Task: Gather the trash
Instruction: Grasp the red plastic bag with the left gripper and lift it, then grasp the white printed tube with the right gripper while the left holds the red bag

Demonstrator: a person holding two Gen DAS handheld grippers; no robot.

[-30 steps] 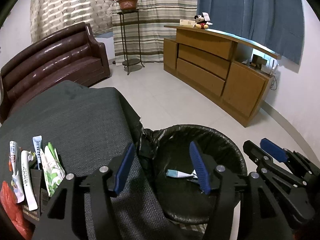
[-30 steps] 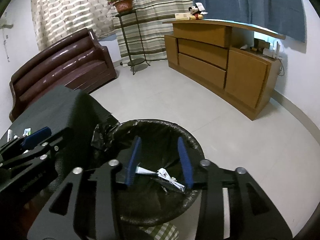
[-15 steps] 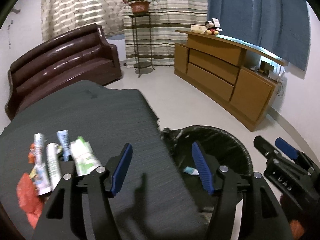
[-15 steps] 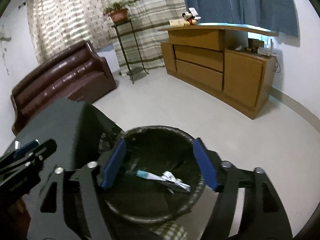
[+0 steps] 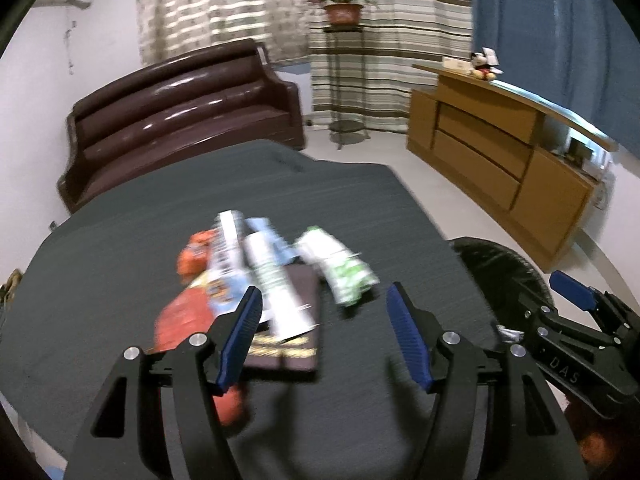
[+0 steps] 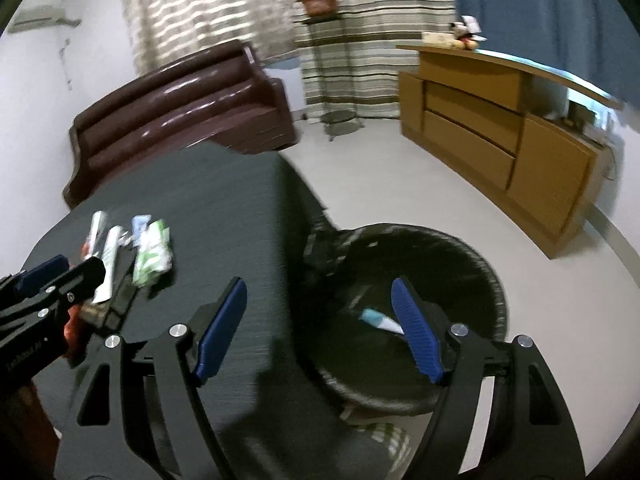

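Observation:
A pile of trash lies on the dark grey tabletop [image 5: 132, 248]: a white tube [image 5: 276, 288], a green-and-white packet [image 5: 340, 272], a red wrapper [image 5: 180, 316] and a dark brown flat pack [image 5: 288, 344]. My left gripper [image 5: 324, 292] hovers just short of the pile, its jaws opening with nothing between them. The black-lined bin [image 6: 492, 280] stands on the floor by the table's right edge, with a white-and-teal tube [image 6: 380, 320] inside. My right gripper [image 6: 318, 284] hangs open and empty over the table edge and the bin's rim. The pile [image 6: 152, 252] sits to its left.
A brown leather sofa [image 5: 180, 120] stands behind the table. A wooden sideboard [image 5: 500, 160] runs along the right wall, and a plant stand [image 5: 344, 80] is by the striped curtains. Pale tiled floor [image 6: 400, 184] lies between bin and sideboard.
Both grippers swung left from over the bin toward the table. The trash pile moved from the left edge to the centre of the left wrist view. The right jaws widened.

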